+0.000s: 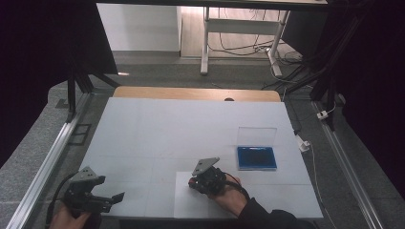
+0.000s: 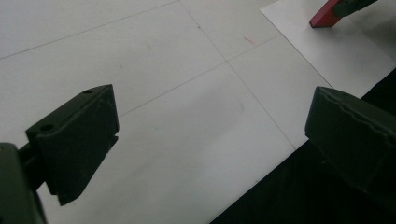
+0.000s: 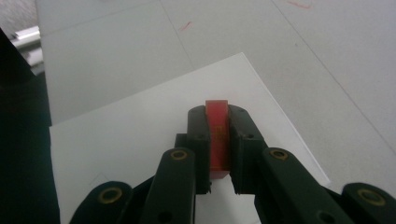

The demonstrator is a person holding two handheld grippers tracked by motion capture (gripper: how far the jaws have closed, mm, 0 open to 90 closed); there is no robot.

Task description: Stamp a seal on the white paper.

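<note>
- In the high view, the left gripper (image 1: 107, 198) is sitting at the lower left of the frame, over the near left corner of the white table (image 1: 191, 129), with the person's left hand (image 1: 67, 217) holding it from the bottom edge.
- In the left gripper view, its two black jaws are standing wide apart at the left and right edges of the frame, with bare table surface between them and nothing being gripped.
- A white paper sheet (image 1: 191, 202) is lying at the lower middle of the high view, flat on the table along its near edge.
- The right gripper (image 1: 193, 182) is pointing down onto that sheet just right of the frame's centre, low down, with the person's right hand (image 1: 229, 193) and dark sleeve (image 1: 267, 217) coming in from the bottom.
- In the right gripper view, its jaws are pressing together on a small red block (image 3: 217, 135), which is showing upright between the pads at the middle of the frame, above the sheet.
- The same red block is appearing at the upper right of the left gripper view, its lower end touching the paper.
- A blue tray (image 1: 257, 158) is lying right of centre in the high view, with a clear lid (image 1: 257, 136) standing up behind it, well apart from the right gripper.
</note>
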